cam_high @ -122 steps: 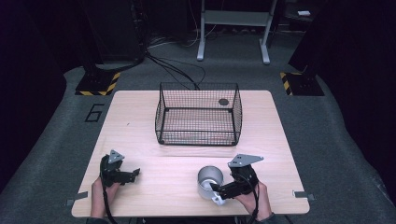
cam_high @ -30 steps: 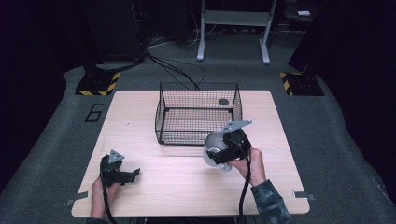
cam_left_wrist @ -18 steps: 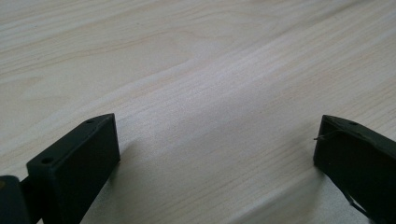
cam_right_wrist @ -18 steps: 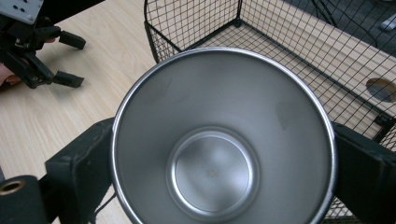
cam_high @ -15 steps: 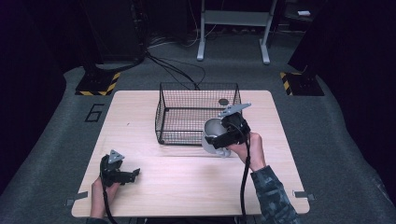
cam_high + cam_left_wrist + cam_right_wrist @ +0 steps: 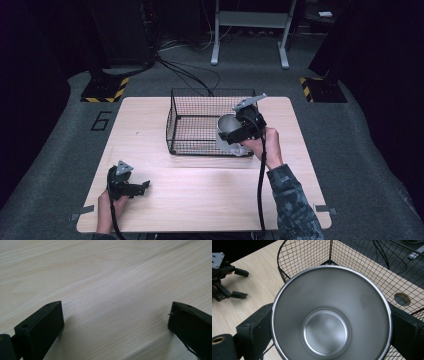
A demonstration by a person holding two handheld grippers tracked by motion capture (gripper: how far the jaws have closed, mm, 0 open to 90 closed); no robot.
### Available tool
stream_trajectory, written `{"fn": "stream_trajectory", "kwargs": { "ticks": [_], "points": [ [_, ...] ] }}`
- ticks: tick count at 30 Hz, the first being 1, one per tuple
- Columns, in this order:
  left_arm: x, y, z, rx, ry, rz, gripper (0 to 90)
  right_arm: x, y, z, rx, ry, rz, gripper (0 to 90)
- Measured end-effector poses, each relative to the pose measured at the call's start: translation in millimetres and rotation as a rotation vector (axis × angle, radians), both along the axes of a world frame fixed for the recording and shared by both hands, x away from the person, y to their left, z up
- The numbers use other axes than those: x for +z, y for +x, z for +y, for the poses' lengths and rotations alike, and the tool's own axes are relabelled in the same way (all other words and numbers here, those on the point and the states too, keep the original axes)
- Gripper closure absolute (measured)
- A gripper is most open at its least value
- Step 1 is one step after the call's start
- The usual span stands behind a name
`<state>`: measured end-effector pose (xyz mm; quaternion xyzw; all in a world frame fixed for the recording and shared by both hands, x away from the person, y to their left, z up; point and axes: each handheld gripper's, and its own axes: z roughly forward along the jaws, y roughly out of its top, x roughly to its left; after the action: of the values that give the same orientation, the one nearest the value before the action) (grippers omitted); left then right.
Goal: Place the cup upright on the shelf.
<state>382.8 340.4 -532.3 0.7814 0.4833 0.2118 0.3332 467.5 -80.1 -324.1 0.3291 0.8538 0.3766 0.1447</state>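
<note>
Right hand-held gripper [image 6: 239, 131] clamps the round shiny steel bowl [image 6: 331, 312] at frame centre-right, above the black wire basket's [image 6: 175, 120] near rim; clear the rim, then lower gently inside. Left hand-held gripper [image 6: 131, 187] rests open on the wooden surface [image 6: 200, 195].

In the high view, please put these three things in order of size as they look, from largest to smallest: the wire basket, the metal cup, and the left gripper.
1. Wire basket, clearly the largest.
2. and 3. Metal cup and left gripper look about alike; the right gripper hides part of the cup and holds it raised, nearer the camera, so I will not rank these two.
</note>
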Motion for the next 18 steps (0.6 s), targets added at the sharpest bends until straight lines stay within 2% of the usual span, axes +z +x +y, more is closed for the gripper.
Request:
{"fn": "stream_trajectory", "kwargs": {
  "ticks": [12,18],
  "points": [
    [-0.2,-0.3,-0.5,0.005,-0.007,0.002,0.3,8.9,25.4,4.0,-0.03,0.004,0.01,5.5],
    [-0.2,-0.3,-0.6,0.005,-0.007,0.002,0.3,10.0,39.2,3.9,-0.041,-0.01,0.012,5.6]
  ]
}}
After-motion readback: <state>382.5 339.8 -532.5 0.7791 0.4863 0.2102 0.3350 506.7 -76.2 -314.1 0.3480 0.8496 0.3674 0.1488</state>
